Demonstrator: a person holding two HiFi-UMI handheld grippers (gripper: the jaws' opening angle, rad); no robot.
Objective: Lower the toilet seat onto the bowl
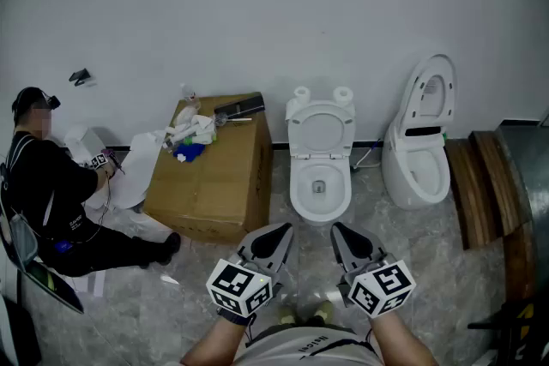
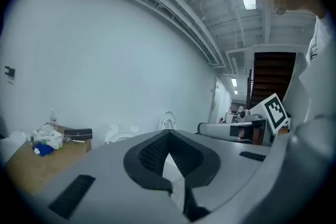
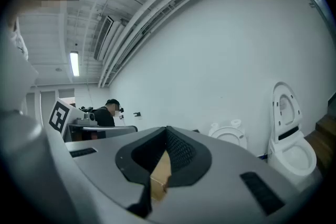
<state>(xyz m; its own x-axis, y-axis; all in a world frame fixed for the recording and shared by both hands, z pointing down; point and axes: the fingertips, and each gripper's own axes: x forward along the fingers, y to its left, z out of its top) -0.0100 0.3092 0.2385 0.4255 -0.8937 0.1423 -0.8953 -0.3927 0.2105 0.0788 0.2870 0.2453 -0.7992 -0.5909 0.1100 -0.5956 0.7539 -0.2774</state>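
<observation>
Glossy white oval toilet seat (image 1: 295, 131) upright above bowl (image 1: 300, 200); near bowl, left gripper (image 1: 277, 231) and right gripper (image 1: 340, 231), ribbed black fingers (image 2: 153, 153) together, empty.

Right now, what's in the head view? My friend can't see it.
The left hand-held gripper and right hand-held gripper, both shut and empty, point at a white toilet with its seat raised. A cardboard box and a seated person are left of it, a second toilet right.

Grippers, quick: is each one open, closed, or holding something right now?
Left gripper: closed, jaws together, holding nothing.
Right gripper: closed, jaws together, holding nothing.
</observation>
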